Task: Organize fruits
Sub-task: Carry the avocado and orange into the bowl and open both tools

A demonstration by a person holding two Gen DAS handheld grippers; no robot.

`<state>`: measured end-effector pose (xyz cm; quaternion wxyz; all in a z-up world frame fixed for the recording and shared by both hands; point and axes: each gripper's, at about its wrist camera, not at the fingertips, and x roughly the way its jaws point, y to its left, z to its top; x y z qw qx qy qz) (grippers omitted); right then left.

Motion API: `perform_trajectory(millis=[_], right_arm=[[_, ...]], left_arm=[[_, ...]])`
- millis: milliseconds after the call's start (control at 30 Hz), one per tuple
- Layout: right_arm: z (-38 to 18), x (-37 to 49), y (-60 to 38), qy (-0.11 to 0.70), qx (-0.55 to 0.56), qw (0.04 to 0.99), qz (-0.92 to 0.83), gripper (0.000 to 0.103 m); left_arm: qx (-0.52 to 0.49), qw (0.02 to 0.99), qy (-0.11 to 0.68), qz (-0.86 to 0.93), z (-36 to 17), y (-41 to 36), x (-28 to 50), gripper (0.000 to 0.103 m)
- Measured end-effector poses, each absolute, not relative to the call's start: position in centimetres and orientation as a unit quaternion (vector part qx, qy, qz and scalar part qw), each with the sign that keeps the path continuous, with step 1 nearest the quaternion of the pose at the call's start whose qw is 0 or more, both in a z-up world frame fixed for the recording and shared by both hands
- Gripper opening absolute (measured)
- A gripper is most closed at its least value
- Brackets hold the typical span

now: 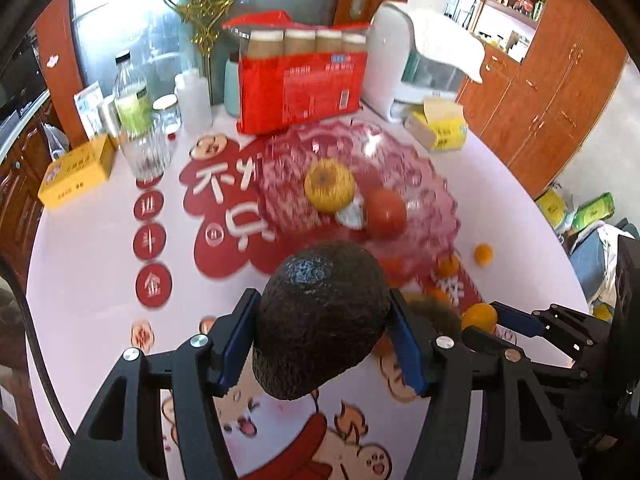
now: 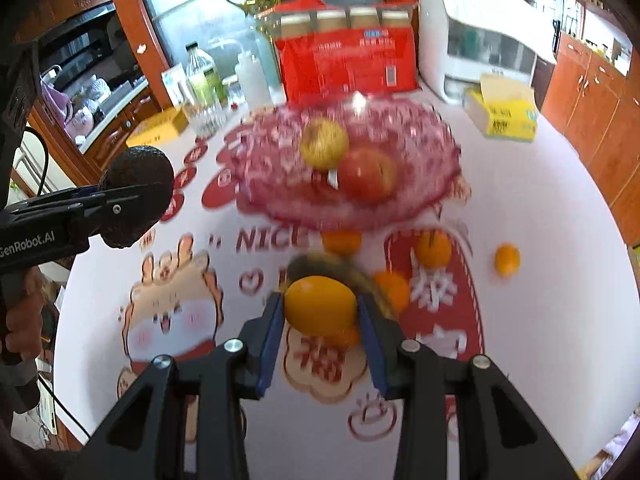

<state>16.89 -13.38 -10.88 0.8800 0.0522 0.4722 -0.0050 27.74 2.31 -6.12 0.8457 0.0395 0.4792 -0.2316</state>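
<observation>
While both grippers hang above a round table [image 1: 92, 264] covered in a pale cloth with red festive prints, each one carries a fruit. Clamped between the blue pads of the left gripper [image 1: 324, 336] is a dark, bumpy avocado [image 1: 320, 320], which fills the gap from pad to pad and is lifted clear of the cloth. Pinched in the right gripper [image 2: 320, 308], whose jaws stand much closer together, is a small orange kumquat [image 2: 320, 304].

Ahead of both, near the table's middle, sits a pink cut-glass fruit bowl [image 2: 420, 140]. Inside it lie a yellow apple [image 2: 324, 144] and a red apple [image 2: 368, 176], touching each other.

Loose on the cloth just in front of the bowl are several small oranges; one [image 2: 433, 249] rests on a red printed patch, and another small one [image 2: 507, 259] lies apart to the right. A brown fuzzy fruit [image 2: 376, 284], blurred, sits directly behind the kumquat; its kind cannot be told.

Behind the bowl stand a red pack of bottles [image 1: 300, 88], a white appliance [image 2: 472, 36] and a yellow tissue box [image 2: 504, 116]. To the left are a yellow carton [image 1: 76, 176], a clear bottle [image 1: 130, 92] and a ribbed glass [image 1: 146, 152].
</observation>
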Motion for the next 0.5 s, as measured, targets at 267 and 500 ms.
perform_trajectory(millis=[267,500], right_arm=[[-9.4,21.7,-14.6,0.439,0.034,0.898,0.001,0.038],[-11.5,24.1,-15.5,0.449,0.047,0.892,0.019,0.038]], left_arm=[[0.025,0.849,0.475,-0.232,-6.1,0.1,32.0,0.061],[0.019,0.834,0.499,-0.234,-8.7,-2.5,35.1,0.061]])
